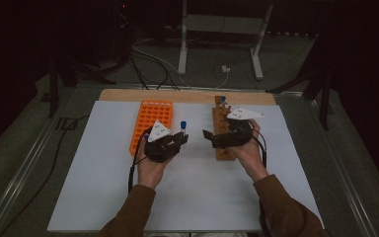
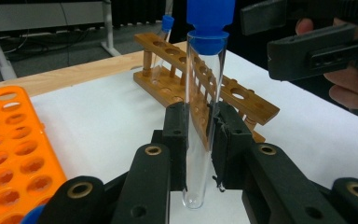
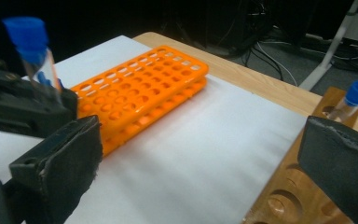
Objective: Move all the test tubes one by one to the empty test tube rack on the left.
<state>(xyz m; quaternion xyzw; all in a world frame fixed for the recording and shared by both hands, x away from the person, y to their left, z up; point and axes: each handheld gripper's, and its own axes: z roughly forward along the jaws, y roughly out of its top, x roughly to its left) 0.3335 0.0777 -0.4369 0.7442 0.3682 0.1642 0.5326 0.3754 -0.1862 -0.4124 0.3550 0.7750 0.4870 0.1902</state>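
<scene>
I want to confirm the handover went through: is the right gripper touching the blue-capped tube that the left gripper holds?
Apart. The right gripper view shows the right gripper wide open, nothing between its jaws, with the tube clamped in the left gripper off to one side.

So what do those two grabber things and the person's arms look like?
Both grippers, the left gripper and the right gripper, are chunky black plastic with two flat fingers and brass-coloured rivets. Each carries a pale grey three-cornered plate on top and trails a black cable. The person wears brown long sleeves.
</scene>
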